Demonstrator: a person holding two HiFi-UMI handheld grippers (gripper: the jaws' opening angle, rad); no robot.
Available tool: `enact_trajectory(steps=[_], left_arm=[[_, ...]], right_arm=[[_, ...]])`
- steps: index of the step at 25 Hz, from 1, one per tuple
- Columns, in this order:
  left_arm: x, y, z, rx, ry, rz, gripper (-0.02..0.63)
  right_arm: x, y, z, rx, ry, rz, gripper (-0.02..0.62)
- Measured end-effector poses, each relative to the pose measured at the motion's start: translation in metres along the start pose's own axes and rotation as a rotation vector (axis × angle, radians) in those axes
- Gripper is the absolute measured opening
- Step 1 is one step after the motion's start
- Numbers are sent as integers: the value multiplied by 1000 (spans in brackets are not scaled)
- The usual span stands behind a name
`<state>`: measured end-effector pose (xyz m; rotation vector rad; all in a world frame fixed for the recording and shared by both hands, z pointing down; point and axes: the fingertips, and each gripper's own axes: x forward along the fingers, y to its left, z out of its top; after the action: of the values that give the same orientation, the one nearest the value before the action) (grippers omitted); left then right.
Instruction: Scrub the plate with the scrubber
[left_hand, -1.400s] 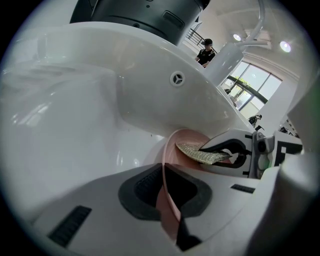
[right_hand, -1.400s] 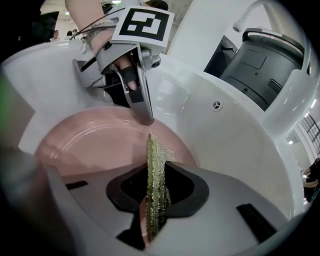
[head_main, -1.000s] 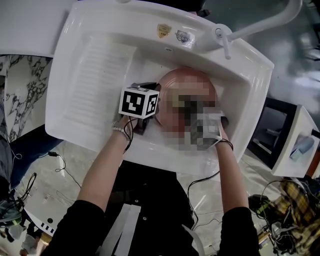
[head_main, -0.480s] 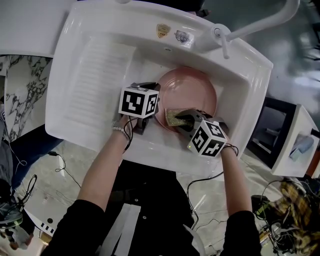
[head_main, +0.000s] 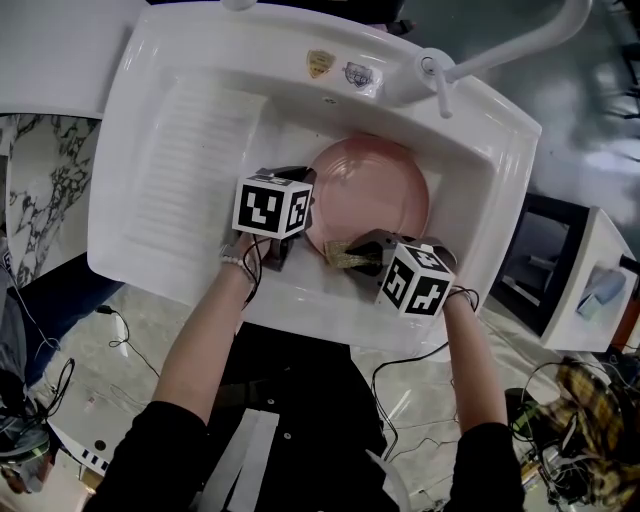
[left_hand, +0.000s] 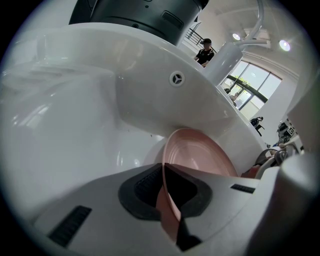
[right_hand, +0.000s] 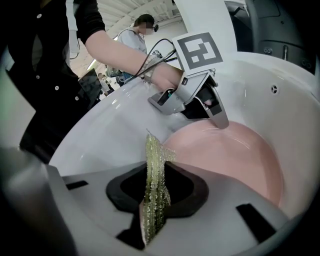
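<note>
Now: plate clamped, scrubber at its near rim

Inside the white ceramic sink (head_main: 200, 120) sits the round pink plate (head_main: 375, 190), its left rim pinched by the left gripper (head_main: 300, 222). The right gripper (head_main: 365, 252) is pressed together on the thin yellow-green mesh scrubber (head_main: 345, 255), which is at the plate's near rim. Only the left gripper view shows the rim squeezed between the dark pads (left_hand: 142, 187). Only the right gripper view shows the scrubber edge-on, poking out beyond the jaws.

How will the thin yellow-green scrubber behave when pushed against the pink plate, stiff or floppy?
Probably floppy: the scrubber is a thin sheet, and its free top edge looks crinkled above the right tongs. Likely light, being mesh-like. It may fold over against the plate.
</note>
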<state>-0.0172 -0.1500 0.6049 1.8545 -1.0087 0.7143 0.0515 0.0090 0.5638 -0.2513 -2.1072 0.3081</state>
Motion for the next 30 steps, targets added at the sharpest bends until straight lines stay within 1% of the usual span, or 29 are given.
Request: enact_trajectory(steps=[3,5,8,11,14,16,18,21,25,30], left_arm=[[0,0,0,-2,-3,-4,12],[0,-1,0,1,-2,-5,12],[0,-1,1,3,-2,-7,12],[-1,-1,1,-1,-3,-8,12],[-1,-1,0,-3,-4,-8,12],[0,-1,1,0,-3,-7,12],[0,-1,1,2,-3,-6,12],[-1,-2,0,1,-4,-8,12],[-1,-2,1,3,-4,-9,12],[0,0,0,8,-4,-2,12]], right_arm=[[-11,-9,5,23,-36,-19,75],[-22,-23,9,42,-75,-82,75],[-35,-54,13,28,-94,-242,77],[-42,-88,8,-18,-62,-435,75],[-52,-116,4,-44,-46,-600,75],[-58,-131,2,-69,-28,-684,75],[-62,-143,-1,-101,-2,-744,75],[-63,-158,-5,-136,34,-795,75],[-57,-169,-6,-151,66,-794,77],[-45,-172,-11,-58,24,-740,77]])
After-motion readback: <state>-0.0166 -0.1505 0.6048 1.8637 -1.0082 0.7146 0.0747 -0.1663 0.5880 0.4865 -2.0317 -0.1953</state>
